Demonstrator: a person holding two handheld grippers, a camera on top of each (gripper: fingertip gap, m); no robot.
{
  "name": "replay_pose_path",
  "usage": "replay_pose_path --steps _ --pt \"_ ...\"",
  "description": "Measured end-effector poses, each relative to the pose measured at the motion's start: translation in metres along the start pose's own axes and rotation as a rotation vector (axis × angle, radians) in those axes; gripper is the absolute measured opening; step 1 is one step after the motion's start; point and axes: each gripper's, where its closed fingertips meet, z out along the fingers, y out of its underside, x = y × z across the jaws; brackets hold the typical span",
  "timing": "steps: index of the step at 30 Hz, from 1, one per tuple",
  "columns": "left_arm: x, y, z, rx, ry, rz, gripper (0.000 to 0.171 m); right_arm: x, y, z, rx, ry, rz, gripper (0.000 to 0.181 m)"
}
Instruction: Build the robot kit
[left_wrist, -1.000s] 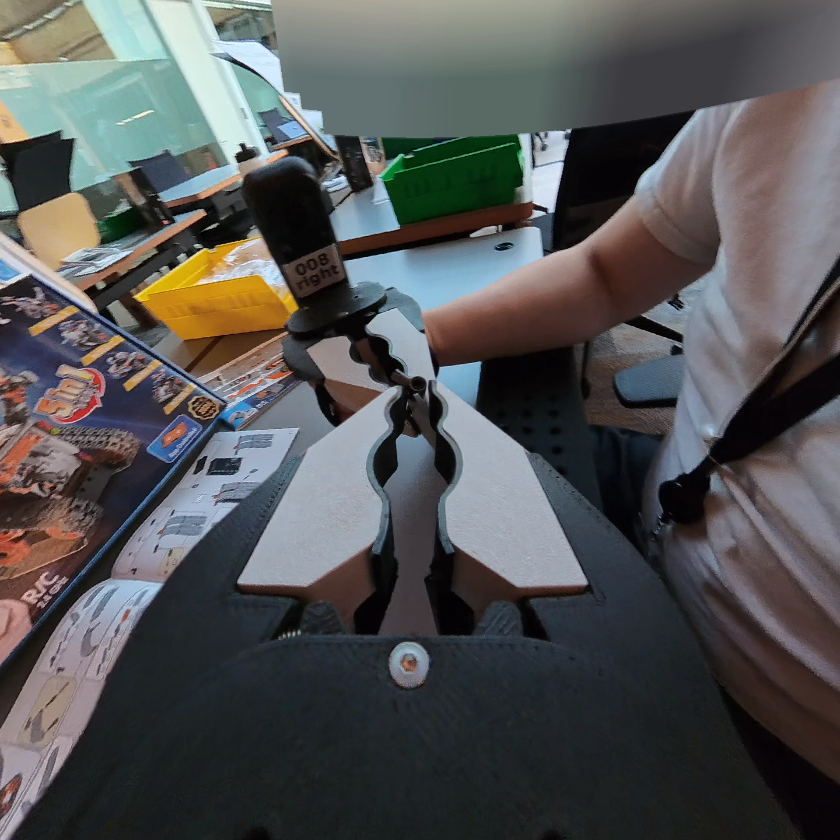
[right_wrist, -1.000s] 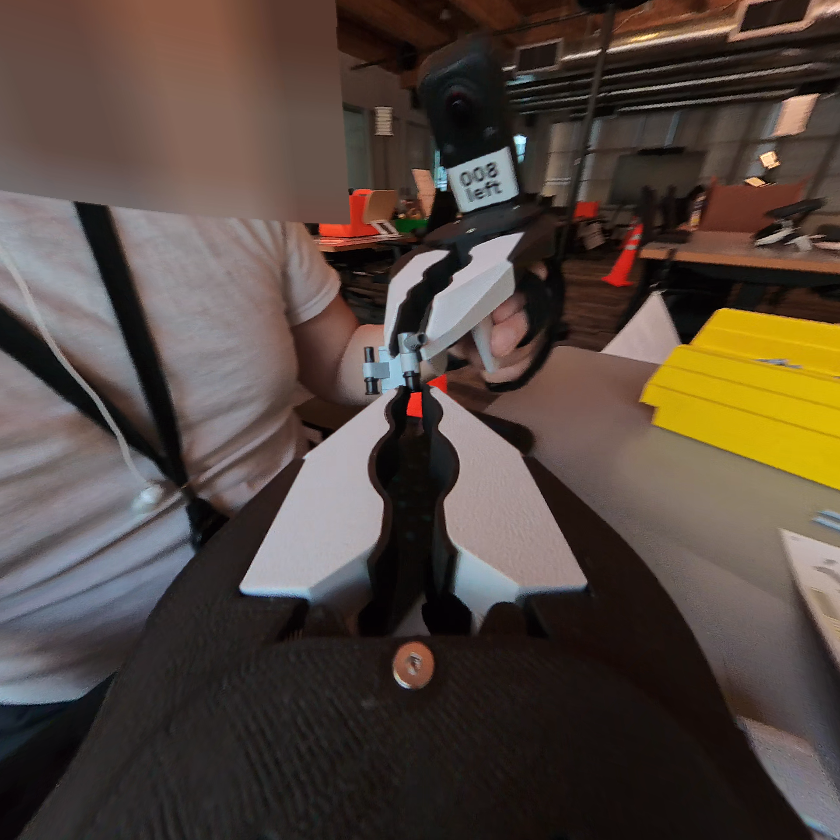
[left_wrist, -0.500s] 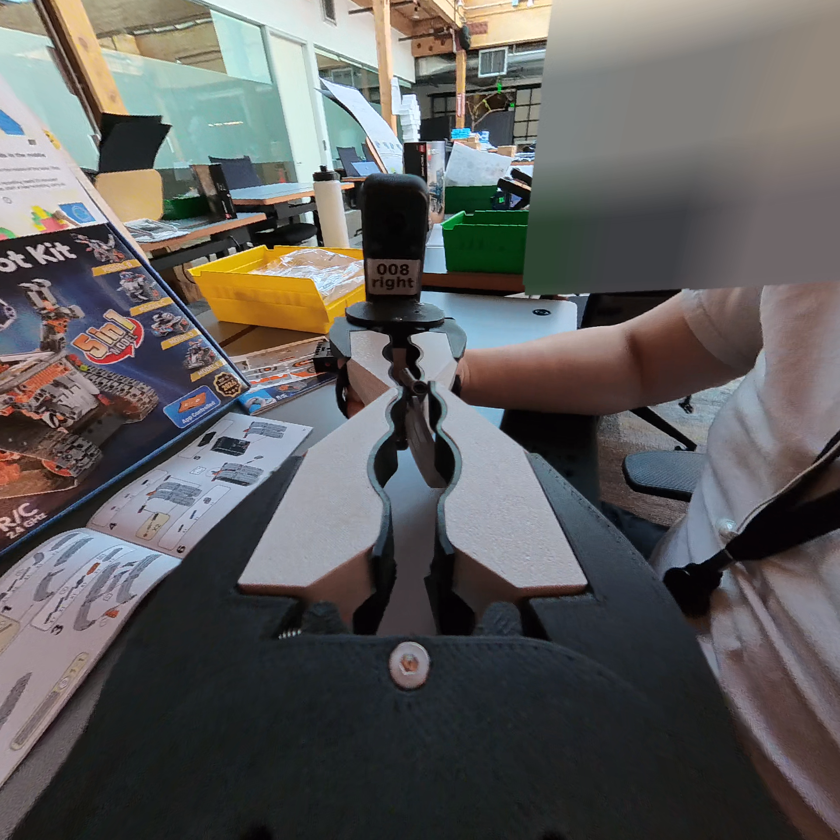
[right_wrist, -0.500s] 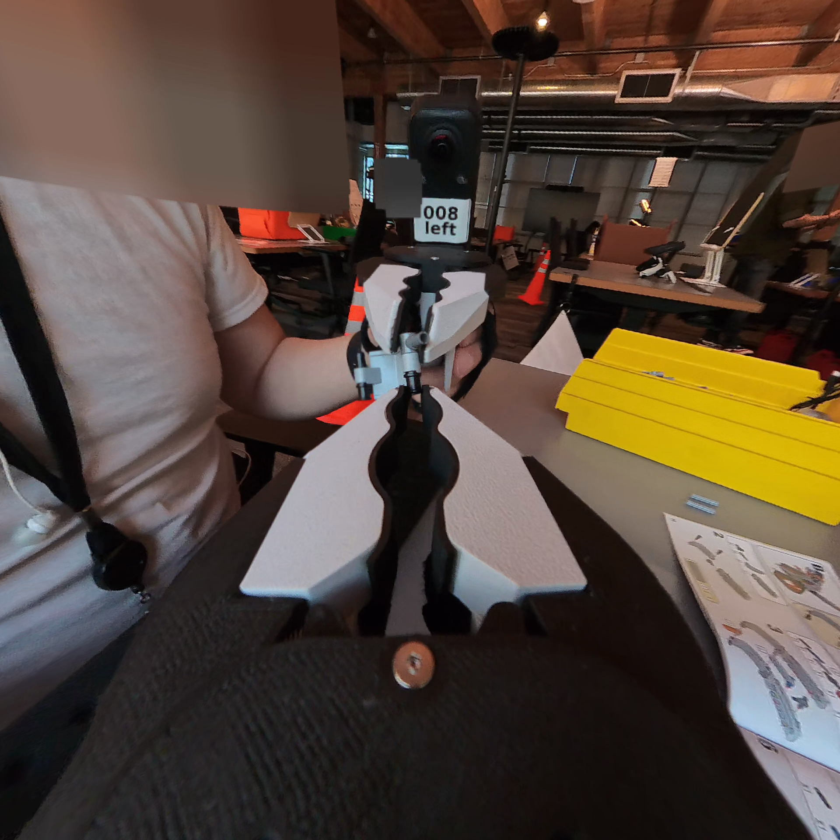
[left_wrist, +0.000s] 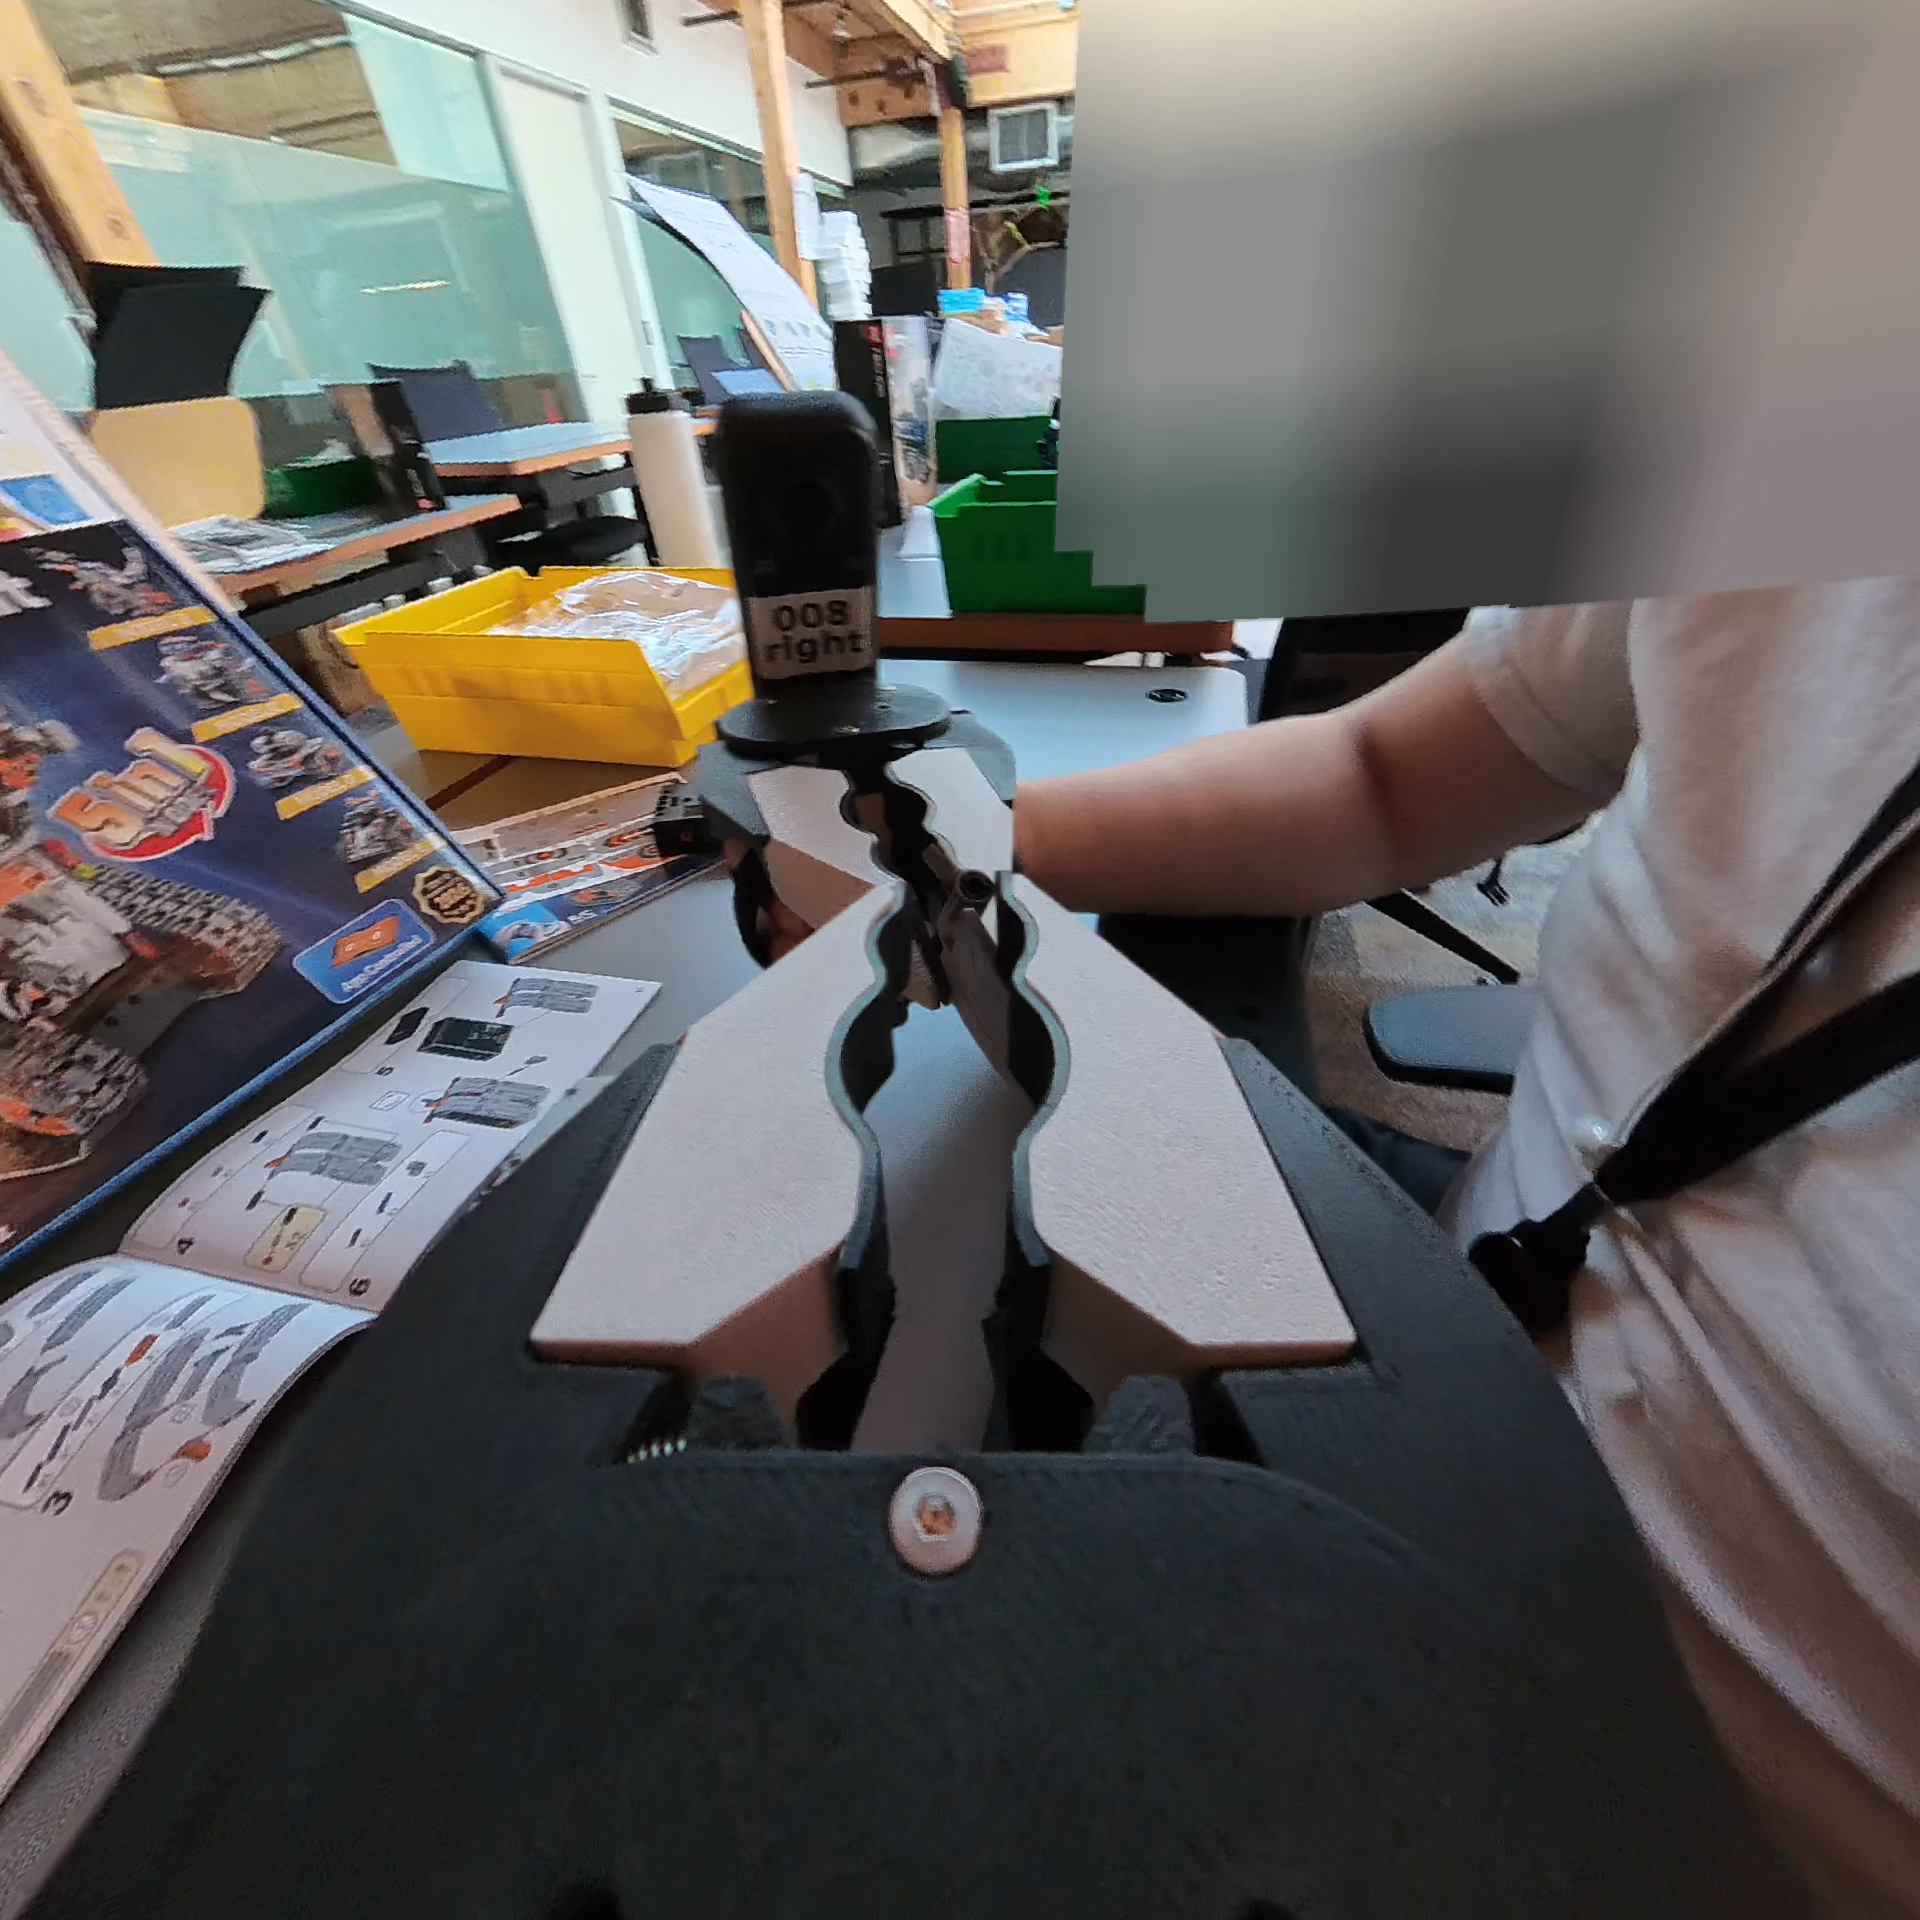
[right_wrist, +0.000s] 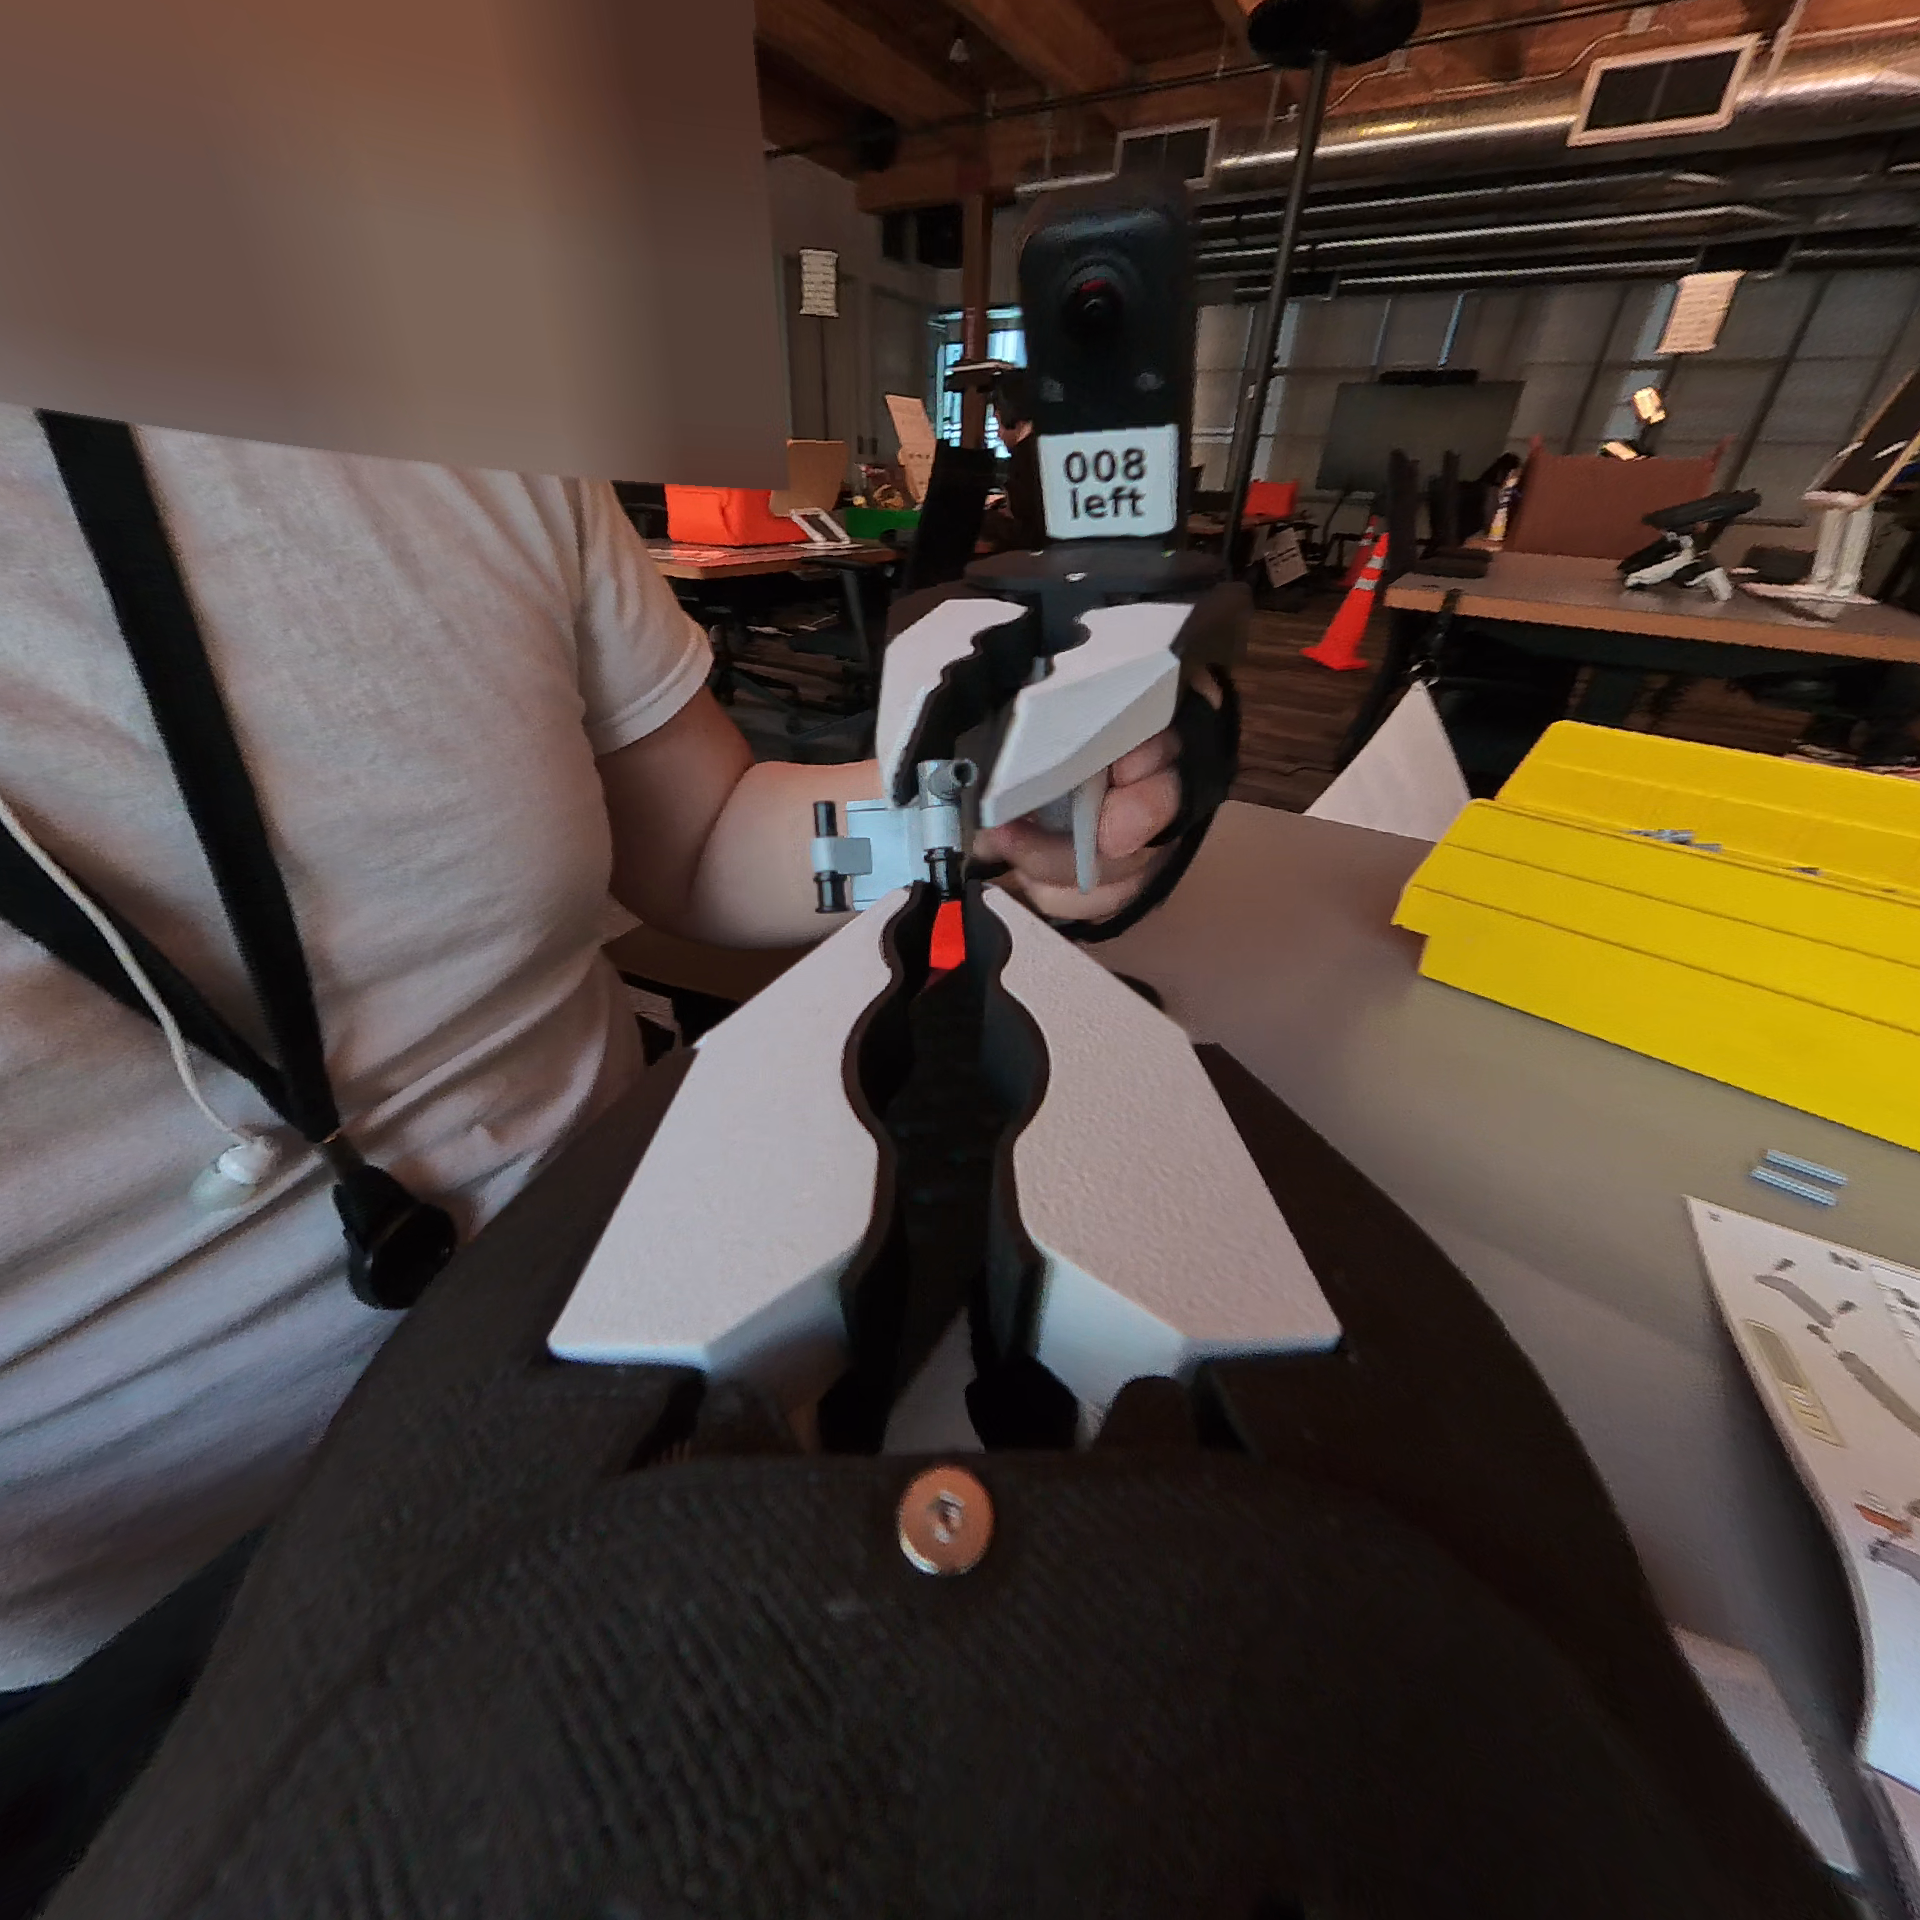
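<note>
Between the facing tongs, a grey part assembly (right_wrist: 902, 844) is pinched by the left tongs (right_wrist: 961, 805). Right tongs (right_wrist: 945, 920) pinch an orange-black pin (right_wrist: 945, 930), now touching the assembly's underside. Both have tilted since earlier.

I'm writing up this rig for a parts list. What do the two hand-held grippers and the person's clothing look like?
Each hand-held gripper, left and right, has a black textured body, two pale flat fingers with wavy black inner edges, a silver screw, and an upright black camera bearing a white label. The person wears a light short-sleeved shirt crossed by a black strap.
</note>
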Motion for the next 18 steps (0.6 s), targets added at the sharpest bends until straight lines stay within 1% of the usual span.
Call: replay_pose_path --steps 1,4,6,11,15,18 --pt "-0.005 0.000 0.000 0.012 -0.032 -0.011 0.018 0.004 -0.001 -0.001 0.005 0.032 -0.020 0.005" --pt "-0.012 -0.003 0.002 0.052 -0.107 -0.011 0.007 0.016 -0.001 -0.003 -0.001 0.118 -0.076 0.005" --pt "-0.014 -0.008 0.001 0.107 -0.132 -0.007 0.006 0.019 -0.006 -0.003 0.024 0.155 -0.107 0.005" --pt "-0.021 -0.012 -0.002 0.180 -0.183 0.037 0.006 0.026 -0.011 -0.005 0.053 0.216 -0.135 0.005" --pt "-0.025 -0.019 -0.004 0.239 -0.246 0.071 0.007 0.030 -0.021 -0.006 0.132 0.251 -0.131 0.005" --pt "-0.027 -0.022 -0.004 0.256 -0.276 0.080 0.008 0.031 -0.028 -0.008 0.185 0.264 -0.128 0.005"
